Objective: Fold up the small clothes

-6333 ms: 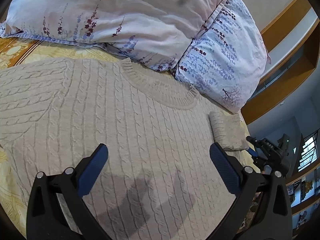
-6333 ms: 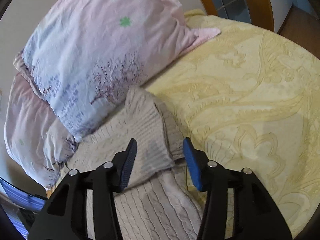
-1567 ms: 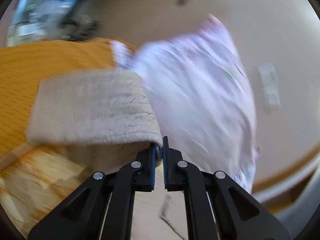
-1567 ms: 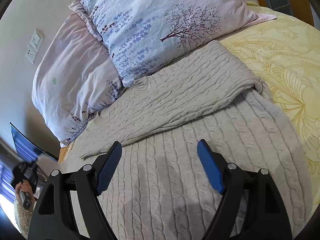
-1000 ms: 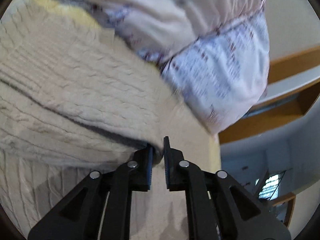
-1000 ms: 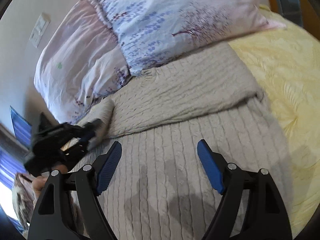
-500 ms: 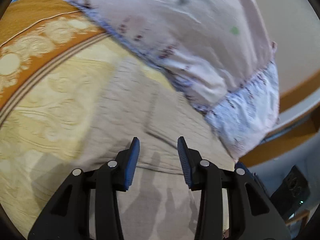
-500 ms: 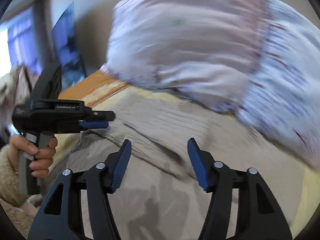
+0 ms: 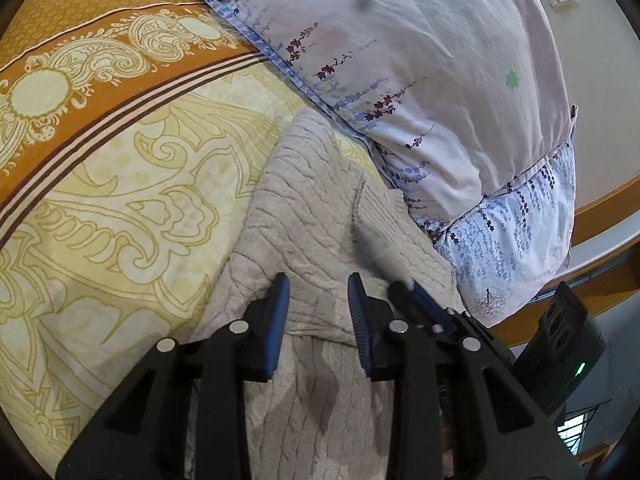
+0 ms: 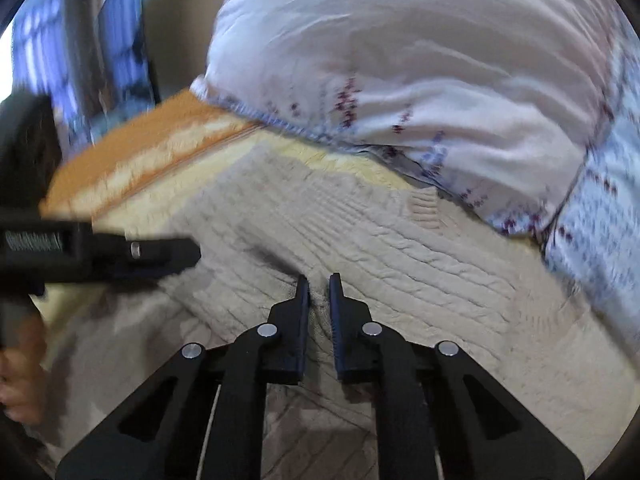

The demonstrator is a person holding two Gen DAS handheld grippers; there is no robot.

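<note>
A patterned yellow and orange bedspread (image 9: 100,184) filled the left of the left wrist view, with a beige cable-knit sweater (image 9: 316,208) lying on it through the middle of the frame and running down under the camera. Two floral pillows (image 9: 420,64) were stacked across the upper right, just beside the sweater's upper edge. The left gripper (image 9: 316,312) sat at lower centre with its blue-padded jaws spread apart over the knit, holding nothing. Just to its right, the tip of the other tool poked into view against the cloth. In the right wrist view, which was blurred, the left gripper reached in from the left edge as a dark bar above the sweater (image 10: 400,256), a hand gripping it at the lower left. At lower centre the right gripper (image 10: 319,292) had its jaws drawn nearly together, and a small ridge of knit seemed pinched between them, though the blur made this uncertain. The pillows (image 10: 420,80) filled the upper right of that view. As I judged it, the folding was partly done: sleeve material appeared already laid across the body, forming a doubled layer with a visible edge. The sweater was still long and unfinished, so further folds, probably bringing one end over the other, looked to be left.
</note>
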